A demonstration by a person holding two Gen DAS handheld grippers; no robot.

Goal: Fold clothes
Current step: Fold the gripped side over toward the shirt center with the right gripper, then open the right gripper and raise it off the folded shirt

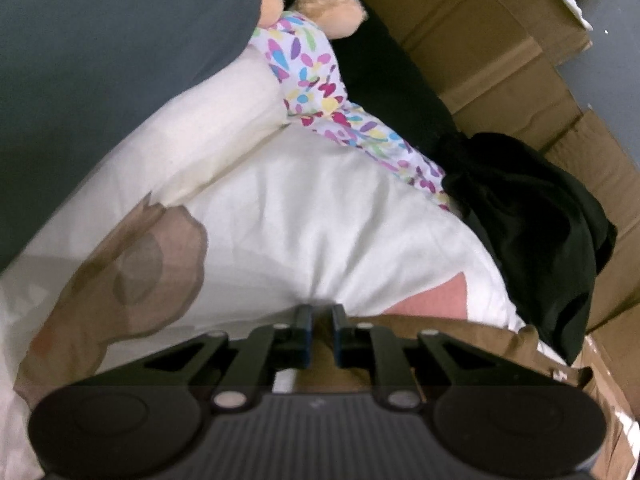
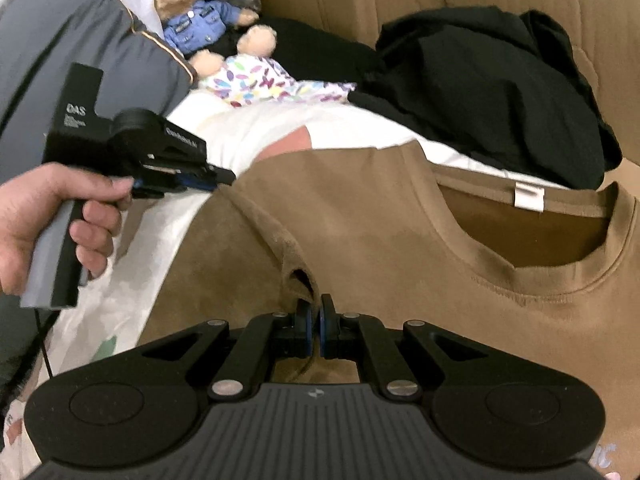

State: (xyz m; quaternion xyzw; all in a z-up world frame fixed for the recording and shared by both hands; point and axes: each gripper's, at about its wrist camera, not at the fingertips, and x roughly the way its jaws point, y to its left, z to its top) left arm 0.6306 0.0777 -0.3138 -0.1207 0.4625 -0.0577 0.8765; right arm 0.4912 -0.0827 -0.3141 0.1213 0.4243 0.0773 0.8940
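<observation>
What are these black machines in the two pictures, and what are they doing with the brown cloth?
They are hand-held grippers, one per hand, each carrying a camera that looks along its two fingers. The right-wrist view shows the right gripper shut on a fold of the brown cotton T-shirt. The person's left hand holds the left gripper at the shirt's edge; whether it grips cloth is unclear. The left-wrist view looks from that gripper over the white bedsheet. Nearby lie a teddy bear in blue uniform, a colourful patterned cloth and black clothes.
</observation>
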